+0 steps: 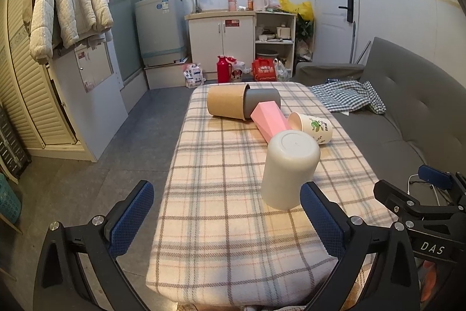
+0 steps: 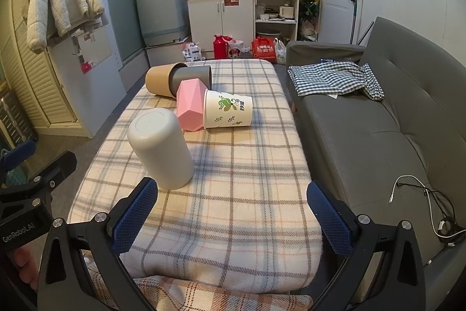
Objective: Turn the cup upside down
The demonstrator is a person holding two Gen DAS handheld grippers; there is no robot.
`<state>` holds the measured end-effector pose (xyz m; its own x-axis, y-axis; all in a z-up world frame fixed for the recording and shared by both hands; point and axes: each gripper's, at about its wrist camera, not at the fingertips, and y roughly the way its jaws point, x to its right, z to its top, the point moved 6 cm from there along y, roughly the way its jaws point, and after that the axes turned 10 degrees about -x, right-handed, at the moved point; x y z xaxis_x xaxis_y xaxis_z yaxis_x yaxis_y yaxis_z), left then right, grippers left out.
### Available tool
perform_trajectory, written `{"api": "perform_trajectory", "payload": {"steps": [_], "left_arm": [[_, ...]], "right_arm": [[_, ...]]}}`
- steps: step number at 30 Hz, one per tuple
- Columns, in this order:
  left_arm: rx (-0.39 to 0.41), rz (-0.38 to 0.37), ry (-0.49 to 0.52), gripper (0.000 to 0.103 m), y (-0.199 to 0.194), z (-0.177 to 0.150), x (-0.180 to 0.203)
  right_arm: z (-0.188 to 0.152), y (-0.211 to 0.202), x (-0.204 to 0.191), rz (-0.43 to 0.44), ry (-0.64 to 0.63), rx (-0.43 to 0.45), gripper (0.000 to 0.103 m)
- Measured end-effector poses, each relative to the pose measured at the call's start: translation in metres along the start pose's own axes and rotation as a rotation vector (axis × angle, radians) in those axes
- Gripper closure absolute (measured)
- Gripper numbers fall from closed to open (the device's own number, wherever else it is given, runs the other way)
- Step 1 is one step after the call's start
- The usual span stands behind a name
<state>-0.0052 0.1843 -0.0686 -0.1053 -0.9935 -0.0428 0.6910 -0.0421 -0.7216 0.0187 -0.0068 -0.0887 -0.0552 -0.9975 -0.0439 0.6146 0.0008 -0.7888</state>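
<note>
**A:** Status: white cup (image 1: 287, 169) stands mouth-down, base up, on the plaid blanket (image 1: 221, 223), near edge of the table. Looks flipped already, but it reads tilted in both views (could be fisheye).

**B:** Grippers?

**A:** Both spread wide, holding nothing. Left gripper (image 1: 227, 219) has its right pad (image 1: 320, 219) just beside the cup's rim; can't tell if it touches. Right gripper (image 2: 233, 212) has its left pad (image 2: 135, 209) just beside it on the other side.

**B:** Risks?

**A:** Main one: clipping the cup when backing out. Tall, narrow, on soft cloth, so a nudge from either pad likely tips it. Blanket may also give under the rim.

**B:** And if it goes over?

**A:** It'd probably roll. Behind it lie a pink faceted cup (image 2: 190, 107), a printed paper cup (image 2: 227, 109), and a brown cup (image 2: 161, 80) with a grey cup (image 2: 192, 77) nested in it, all on their sides, touching (one knock could shift the lot).

**B:** Fix?

**A:** Pull straight back, no sideways sweep.
</note>
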Motion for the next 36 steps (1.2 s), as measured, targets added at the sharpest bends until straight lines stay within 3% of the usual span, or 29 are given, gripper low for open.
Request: {"api": "perform_trajectory", "payload": {"steps": [36], "left_arm": [[-0.010,0.014,0.003,0.000,0.0018,-0.0021,-0.0030]], "right_arm": [[-0.0020,0.0029,0.0024,-0.004,0.005,-0.010,0.000]]}}
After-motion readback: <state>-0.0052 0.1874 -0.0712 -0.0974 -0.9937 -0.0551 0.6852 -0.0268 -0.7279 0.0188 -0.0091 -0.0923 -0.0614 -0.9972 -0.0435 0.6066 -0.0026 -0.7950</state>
